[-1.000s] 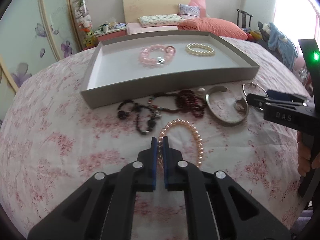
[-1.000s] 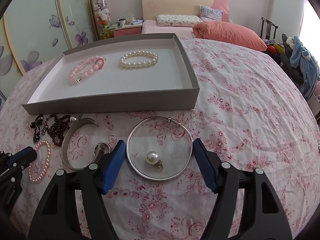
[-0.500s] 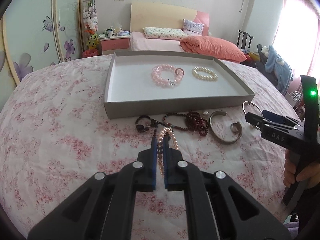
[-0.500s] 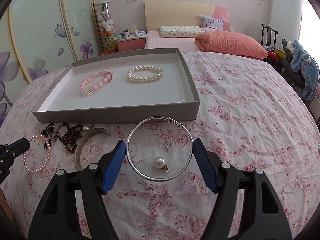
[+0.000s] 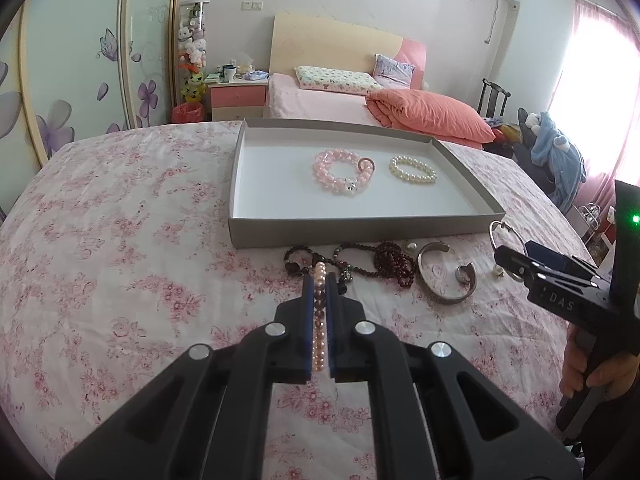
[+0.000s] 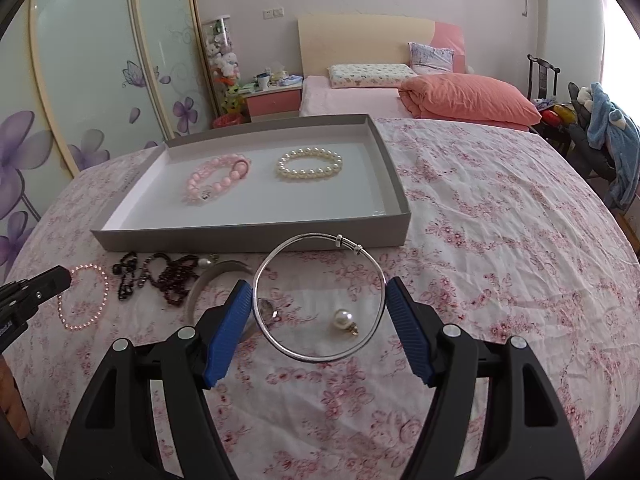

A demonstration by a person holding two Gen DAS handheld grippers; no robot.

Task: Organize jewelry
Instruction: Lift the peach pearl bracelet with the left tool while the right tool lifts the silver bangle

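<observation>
Our left gripper (image 5: 319,280) is clamped on a pink pearl bracelet (image 5: 319,320), which hangs limp above the flowered bedspread (image 5: 120,260); we judge it light, floppy and slippery, best pinched across the strand. Our right gripper (image 6: 319,300) spans a thin silver bangle (image 6: 316,354), stiff and springy. Beyond both lies the grey tray (image 5: 360,228), with two bracelets inside.

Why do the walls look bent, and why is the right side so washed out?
Left wrist view: the fisheye lens bows the wardrobe doors and darkens the corners, and daylight through the curtained window blows out to white. Right wrist view: the same bending curves the floral bedspread into a dome, with glare at the far right edge. The grey tray and thin silver bangle stay sharp.
</observation>
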